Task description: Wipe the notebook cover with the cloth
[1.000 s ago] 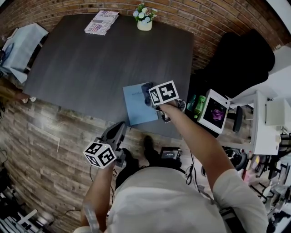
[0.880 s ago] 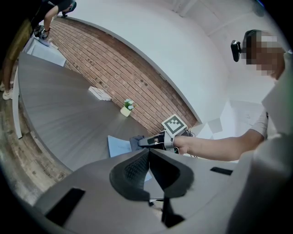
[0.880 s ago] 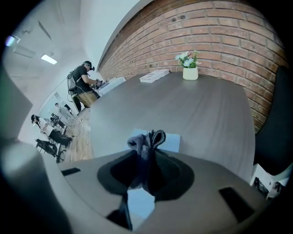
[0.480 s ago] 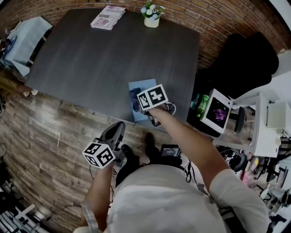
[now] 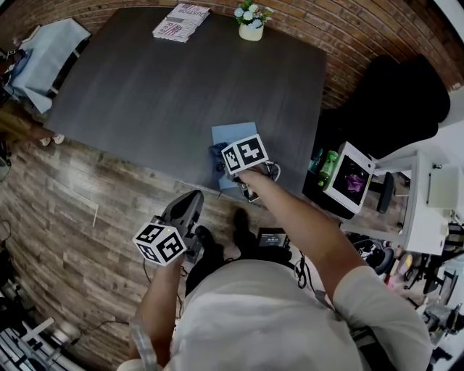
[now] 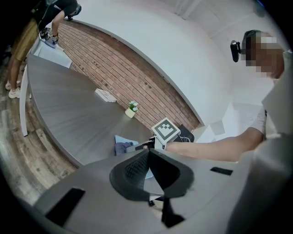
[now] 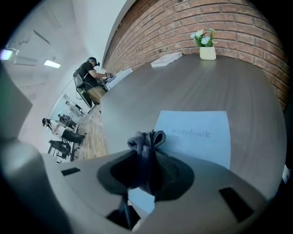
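The right gripper [image 7: 146, 170] had its jaws pressed tight on a bunched dark grey-blue cloth [image 7: 145, 142], whose folded top stuck out past the jaw tips. The cloth sat over the near left part of a thin light-blue notebook [image 7: 198, 135] with the word "notebook" printed on its cover. Whether the cloth actually touched the cover could not be told.

In the head view, that notebook [image 5: 233, 135] lay flat on the dark grey wooden table [image 5: 145, 87], close to the table's near edge and towards its right side, with the cloth [image 5: 216, 154] at its left margin beside the right gripper [image 5: 223, 156].

The left gripper [image 6: 148, 157] hung apart from the table, nearer the person and above the wood-plank floor [image 5: 65, 210], its jaws brought together with nothing between them.

At the table's far edge stood a small cream pot of white flowers [image 5: 251, 22], and left of it lay a printed magazine [image 5: 181, 20].
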